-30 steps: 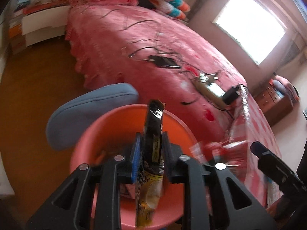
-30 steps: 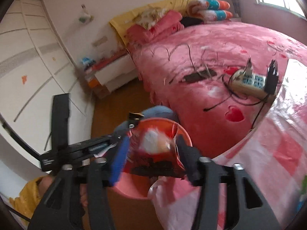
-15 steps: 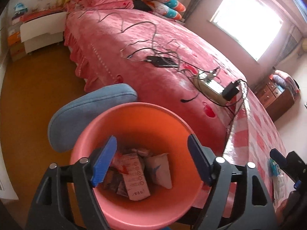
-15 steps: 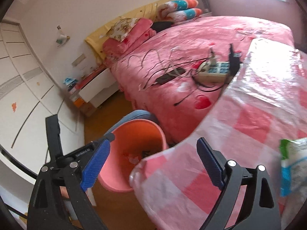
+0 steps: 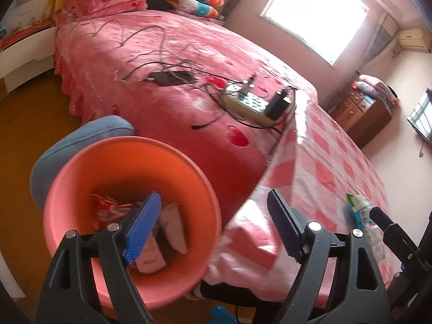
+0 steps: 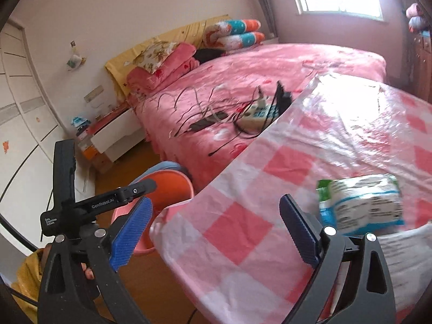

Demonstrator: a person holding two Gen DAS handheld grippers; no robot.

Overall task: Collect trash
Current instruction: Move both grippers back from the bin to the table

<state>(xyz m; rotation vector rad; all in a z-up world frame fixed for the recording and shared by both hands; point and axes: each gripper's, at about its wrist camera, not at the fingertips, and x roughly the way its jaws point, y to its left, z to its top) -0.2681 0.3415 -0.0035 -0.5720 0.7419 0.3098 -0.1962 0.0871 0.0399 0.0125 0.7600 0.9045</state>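
Pink bedding is covering the bed [image 5: 167,62], where one power strip [image 5: 248,104] and one dark phone [image 5: 170,78] are lying among tangled cables. One checkered tablecloth [image 6: 243,216] is draping the table beside it. One orange bin [image 5: 81,178] is sitting on the floor against a blue cushion [image 5: 81,137], holding several crumpled wrappers [image 5: 113,208]. The left gripper [image 5: 213,229] is hovering over the bin's rim, spread wide and carrying nothing. The right gripper [image 6: 216,232] is likewise gaping and empty above the cloth, with one green-and-blue packet [image 6: 361,202] lying just beside its right finger.
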